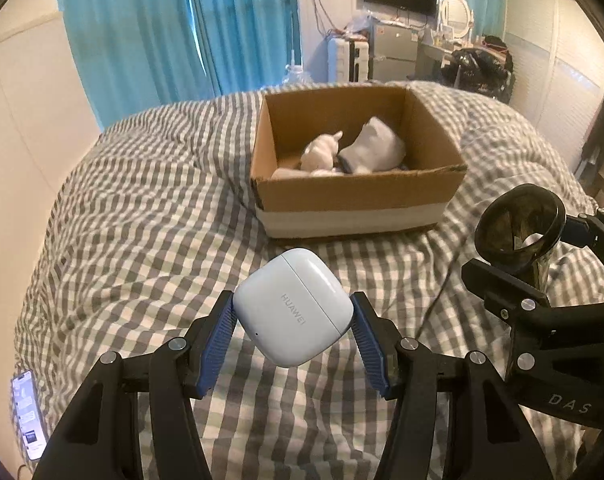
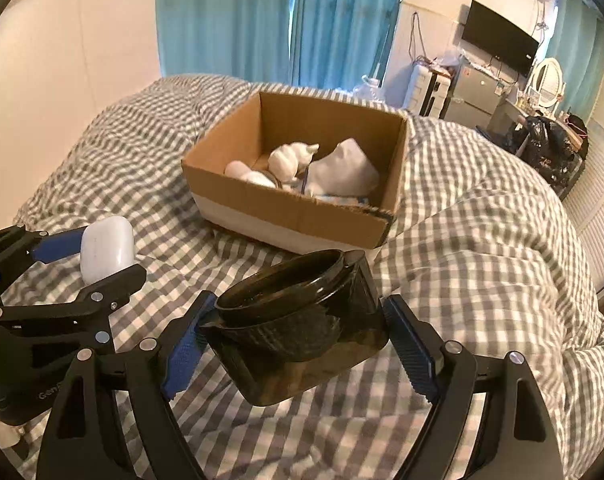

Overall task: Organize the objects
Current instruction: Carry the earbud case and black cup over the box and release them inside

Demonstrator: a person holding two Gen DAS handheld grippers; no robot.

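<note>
Earbud case (image 1: 293, 312) clamped in left tool (image 1: 293, 334), dark jar (image 2: 297, 320) clamped in right tool (image 2: 297, 354), both held clear above the checkered bed (image 1: 141, 208) just short of the cardboard box's (image 1: 354, 196) near edge, likely staged for dropping in beside the white items (image 1: 358, 152).

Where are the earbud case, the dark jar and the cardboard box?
earbud case (image 1: 291, 312), left wrist view, front face by the logo.
dark jar (image 2: 297, 320), right wrist view, side wall below the rim.
cardboard box (image 2: 285, 208), right wrist view, near outer wall.
</note>
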